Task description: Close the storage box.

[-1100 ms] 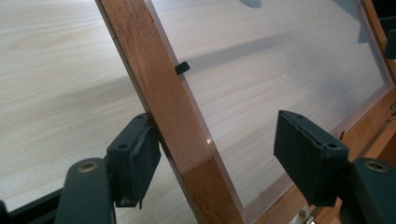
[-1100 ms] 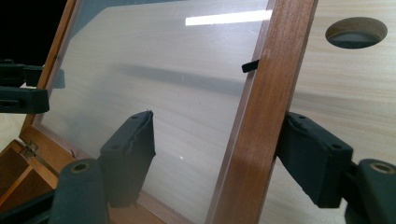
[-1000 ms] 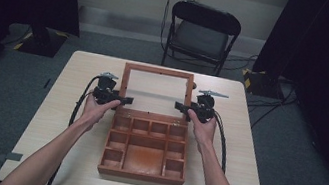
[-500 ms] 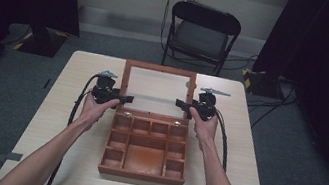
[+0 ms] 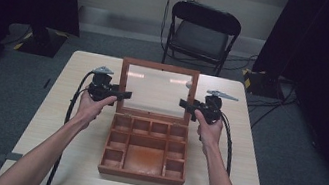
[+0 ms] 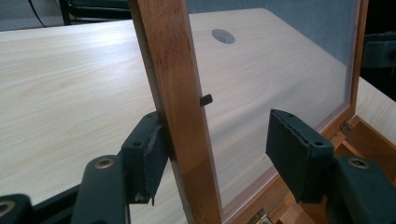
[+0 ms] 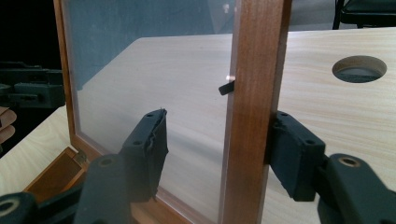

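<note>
The wooden box (image 5: pixel 145 147) sits open in the middle of the table (image 5: pixel 244 151), and its lid (image 5: pixel 156 91) stands up at the back, with a clear pane in a wooden frame. In the high view the tips of both grippers are too small to make out well. The left gripper (image 5: pixel 119 94) straddles the left side of the lid frame, and in the left gripper view one pad (image 6: pixel 149 154) touches the wood while the other stands away from the pane, so the jaws are spread and have just been closing. The right gripper (image 5: pixel 189 106) straddles the right side of the frame the same way: one pad (image 7: pixel 292 156) rests against the wood, the other is off the pane, and its jaws have just been closing too. The box has nine small spaces and one big one. There is one chair (image 5: pixel 202 33) behind the table, partly hidden by the lid. One round hole (image 7: pixel 359 69) shows in the tabletop.
</note>
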`<state>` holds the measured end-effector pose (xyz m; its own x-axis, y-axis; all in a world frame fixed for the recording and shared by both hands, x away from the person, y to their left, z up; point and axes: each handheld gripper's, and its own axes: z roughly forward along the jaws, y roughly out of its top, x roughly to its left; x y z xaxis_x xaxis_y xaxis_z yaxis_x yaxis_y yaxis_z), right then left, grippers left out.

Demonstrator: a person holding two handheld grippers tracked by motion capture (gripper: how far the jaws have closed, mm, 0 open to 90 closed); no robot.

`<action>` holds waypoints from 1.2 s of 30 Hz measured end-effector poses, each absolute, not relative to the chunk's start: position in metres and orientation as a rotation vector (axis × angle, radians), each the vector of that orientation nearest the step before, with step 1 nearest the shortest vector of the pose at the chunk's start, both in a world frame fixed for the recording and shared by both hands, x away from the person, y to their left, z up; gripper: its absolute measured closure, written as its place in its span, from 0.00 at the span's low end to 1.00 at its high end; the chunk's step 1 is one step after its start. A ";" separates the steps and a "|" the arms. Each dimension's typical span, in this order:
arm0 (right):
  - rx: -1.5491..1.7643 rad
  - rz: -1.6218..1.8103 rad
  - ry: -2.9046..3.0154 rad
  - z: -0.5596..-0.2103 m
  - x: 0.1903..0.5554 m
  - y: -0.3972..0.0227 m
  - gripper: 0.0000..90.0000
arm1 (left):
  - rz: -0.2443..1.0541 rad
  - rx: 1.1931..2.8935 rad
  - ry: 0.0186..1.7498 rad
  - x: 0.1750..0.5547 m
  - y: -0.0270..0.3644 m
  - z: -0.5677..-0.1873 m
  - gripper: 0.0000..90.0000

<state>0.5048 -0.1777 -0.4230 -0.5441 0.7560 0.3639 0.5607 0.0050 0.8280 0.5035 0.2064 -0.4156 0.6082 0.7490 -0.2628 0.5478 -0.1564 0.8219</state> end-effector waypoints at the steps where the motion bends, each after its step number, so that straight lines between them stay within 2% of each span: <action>1: 1.391 1.566 2.087 -0.423 0.505 -0.178 0.47 | 0.252 1.833 1.047 0.503 0.206 -0.416 0.42; 6: 1.369 1.569 2.087 -0.420 0.501 -0.178 0.48 | 0.212 1.796 1.041 0.500 0.208 -0.415 0.40; 11: 1.341 1.575 2.083 -0.418 0.496 -0.180 0.50 | 0.235 1.797 1.022 0.494 0.208 -0.412 0.40; 13: 1.330 1.569 2.087 -0.417 0.495 -0.180 0.50 | 0.249 1.802 1.021 0.492 0.208 -0.411 0.42; 16: 1.306 1.552 2.098 -0.415 0.492 -0.180 0.50 | 0.238 1.792 1.005 0.489 0.214 -0.410 0.51; 22: 1.274 1.521 2.116 -0.410 0.490 -0.177 0.50 | 0.276 1.805 0.985 0.482 0.213 -0.407 0.50; 36: 1.301 1.481 2.127 -0.402 0.481 -0.175 0.54 | 0.273 1.793 0.960 0.471 0.215 -0.404 0.55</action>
<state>0.4806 -0.1746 -0.4018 -0.5741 0.7708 0.2760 0.5262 0.0891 0.8457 0.4709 0.2155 -0.4039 0.6539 0.7160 -0.2444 0.4796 -0.1425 0.8658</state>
